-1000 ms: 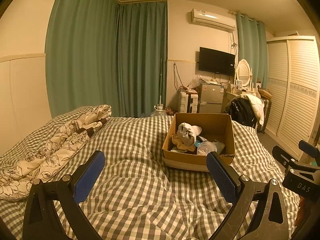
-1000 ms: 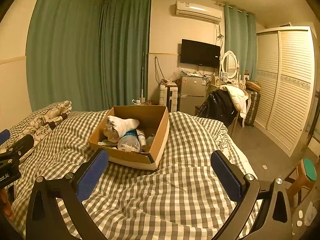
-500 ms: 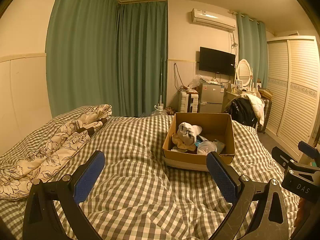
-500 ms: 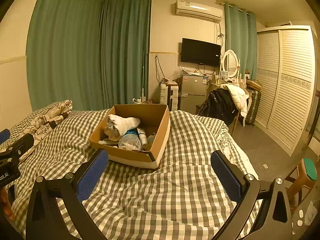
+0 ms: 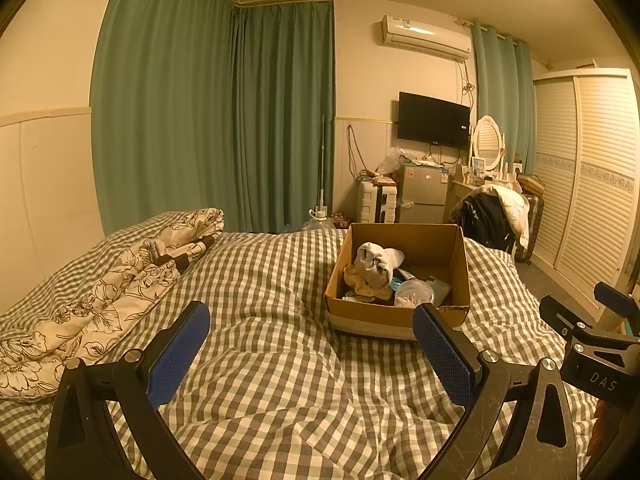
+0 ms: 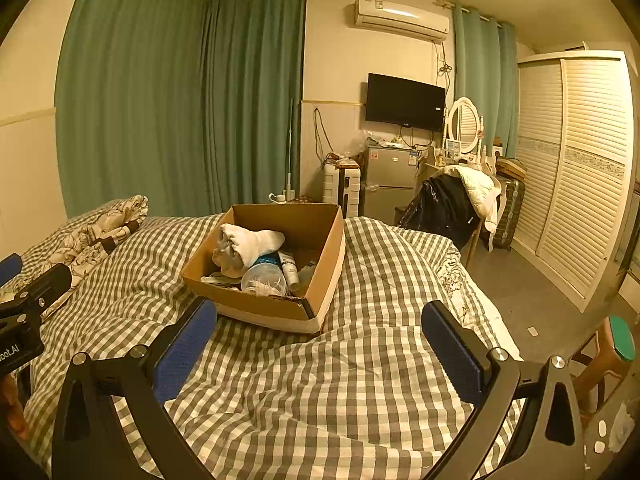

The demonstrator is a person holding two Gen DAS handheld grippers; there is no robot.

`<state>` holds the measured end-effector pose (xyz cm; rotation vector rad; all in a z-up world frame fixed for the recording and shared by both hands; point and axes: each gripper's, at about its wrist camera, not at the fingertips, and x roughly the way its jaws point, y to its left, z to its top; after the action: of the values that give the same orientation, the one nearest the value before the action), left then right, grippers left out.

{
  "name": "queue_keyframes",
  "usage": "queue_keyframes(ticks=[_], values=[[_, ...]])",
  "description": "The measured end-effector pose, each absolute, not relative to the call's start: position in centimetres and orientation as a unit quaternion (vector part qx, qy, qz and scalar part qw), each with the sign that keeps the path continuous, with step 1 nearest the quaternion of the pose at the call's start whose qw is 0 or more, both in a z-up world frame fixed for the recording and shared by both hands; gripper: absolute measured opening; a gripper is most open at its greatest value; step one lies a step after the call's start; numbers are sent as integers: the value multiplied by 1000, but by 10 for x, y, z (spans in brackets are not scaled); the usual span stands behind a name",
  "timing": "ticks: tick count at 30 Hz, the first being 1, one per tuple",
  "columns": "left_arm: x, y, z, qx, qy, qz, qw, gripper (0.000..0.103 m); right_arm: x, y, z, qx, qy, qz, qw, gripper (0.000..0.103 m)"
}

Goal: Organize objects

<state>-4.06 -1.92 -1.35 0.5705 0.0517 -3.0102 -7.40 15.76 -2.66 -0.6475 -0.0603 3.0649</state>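
An open cardboard box (image 5: 444, 244) (image 6: 320, 236) stands on the checked bed cover. It holds a rolled white sock (image 6: 248, 242) (image 5: 376, 262), a clear round container (image 6: 264, 278) (image 5: 414, 292), a tube (image 6: 289, 266) and other small items. My left gripper (image 5: 312, 350) is open and empty, above the cover, short of the box's near left corner. My right gripper (image 6: 320, 346) is open and empty, just in front of the box's near wall. Each gripper shows at the edge of the other's view.
A flowered quilt (image 5: 104, 296) lies bunched along the bed's left side. Beyond the bed stand a small fridge (image 6: 390, 180), a chair draped with clothes (image 6: 452, 204) and a louvred wardrobe (image 6: 576, 168). A stool (image 6: 612, 352) stands at the bed's right.
Both grippers have edged slightly forward toward the box; it looks a little nearer in the right wrist view. Both stay open and empty.
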Motion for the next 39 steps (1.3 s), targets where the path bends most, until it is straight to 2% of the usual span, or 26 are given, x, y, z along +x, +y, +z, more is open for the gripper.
queue_keyframes(ticks=[39], values=[[-41,-24,-15,190,10,-981,37,103,-76,153,-34,-214,-23,977,2,103]])
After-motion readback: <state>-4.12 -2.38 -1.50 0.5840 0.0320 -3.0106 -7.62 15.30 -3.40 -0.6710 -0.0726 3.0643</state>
